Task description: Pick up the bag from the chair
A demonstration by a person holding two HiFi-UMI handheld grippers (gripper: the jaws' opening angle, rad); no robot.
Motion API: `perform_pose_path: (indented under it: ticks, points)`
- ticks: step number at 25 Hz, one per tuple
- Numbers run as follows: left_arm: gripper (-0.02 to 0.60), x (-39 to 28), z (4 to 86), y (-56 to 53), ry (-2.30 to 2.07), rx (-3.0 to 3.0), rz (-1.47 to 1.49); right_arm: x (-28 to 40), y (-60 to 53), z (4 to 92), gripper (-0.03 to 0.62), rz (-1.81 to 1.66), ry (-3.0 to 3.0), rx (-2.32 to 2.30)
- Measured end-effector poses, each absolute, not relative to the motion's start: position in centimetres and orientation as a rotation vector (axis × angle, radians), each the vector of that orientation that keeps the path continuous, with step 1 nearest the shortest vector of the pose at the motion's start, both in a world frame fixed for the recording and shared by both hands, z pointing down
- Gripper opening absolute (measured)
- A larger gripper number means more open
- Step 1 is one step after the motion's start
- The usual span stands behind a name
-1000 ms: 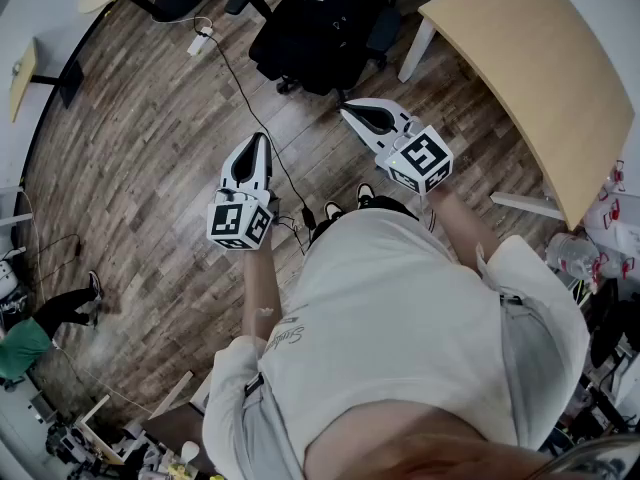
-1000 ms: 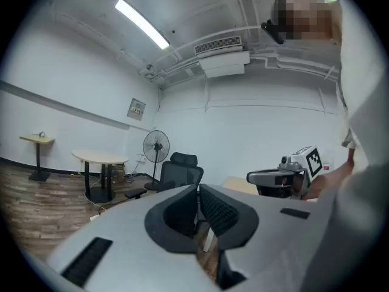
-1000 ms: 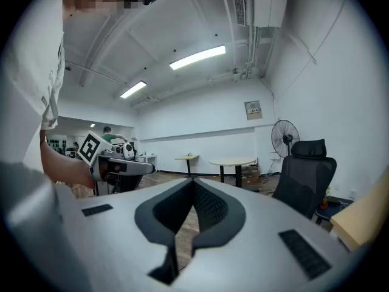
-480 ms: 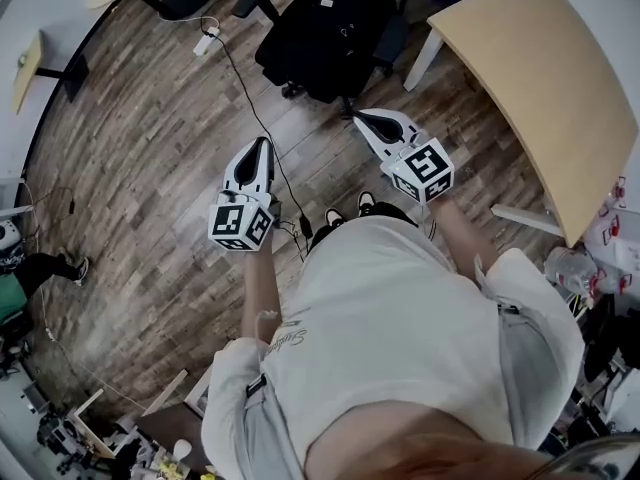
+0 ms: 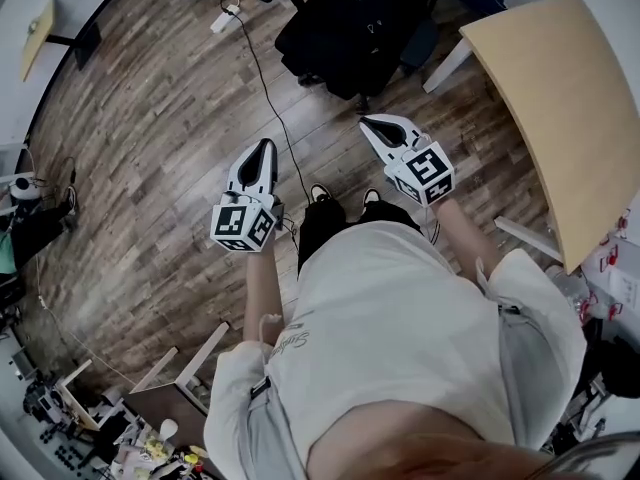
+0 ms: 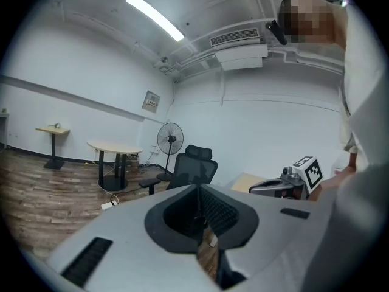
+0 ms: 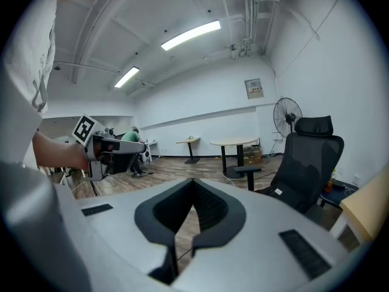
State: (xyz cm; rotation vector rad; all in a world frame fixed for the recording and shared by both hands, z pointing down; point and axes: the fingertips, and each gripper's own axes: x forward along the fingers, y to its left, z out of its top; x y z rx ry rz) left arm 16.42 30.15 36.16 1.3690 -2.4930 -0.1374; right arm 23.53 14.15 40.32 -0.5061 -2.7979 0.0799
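A black office chair [image 5: 352, 30] stands on the wooden floor ahead of me, and it also shows in the right gripper view [image 7: 311, 163] and the left gripper view [image 6: 193, 169]. A dark bulk with a small white tag [image 7: 277, 191] lies on its seat. Black on black, I cannot make out the bag's outline. My left gripper [image 5: 263, 145] is held out in front, shut and holding nothing. My right gripper [image 5: 368, 121] is shut and holding nothing too, with its tip a short way from the chair's base.
A light wooden table [image 5: 570, 98] stands to the right of the chair. A black cable [image 5: 268, 78] runs across the floor from a power strip [image 5: 226, 15]. A round table [image 6: 114, 146] and a fan [image 6: 170, 140] stand further back. Clutter lies at the lower left [image 5: 60, 408].
The view has shifted as I step forward, and the chair now lies further right and slightly nearer the right gripper. Both grippers stay shut and held out as before.
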Motion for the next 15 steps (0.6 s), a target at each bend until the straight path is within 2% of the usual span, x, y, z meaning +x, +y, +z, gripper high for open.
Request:
perform_pose_path:
  ticks: [15]
  points:
    - [0.023,0.4,37.1,33.1,-2.389,1.571,-0.197,9.3,16.1,39.2,-0.006,0.186,-2.834,-0.197]
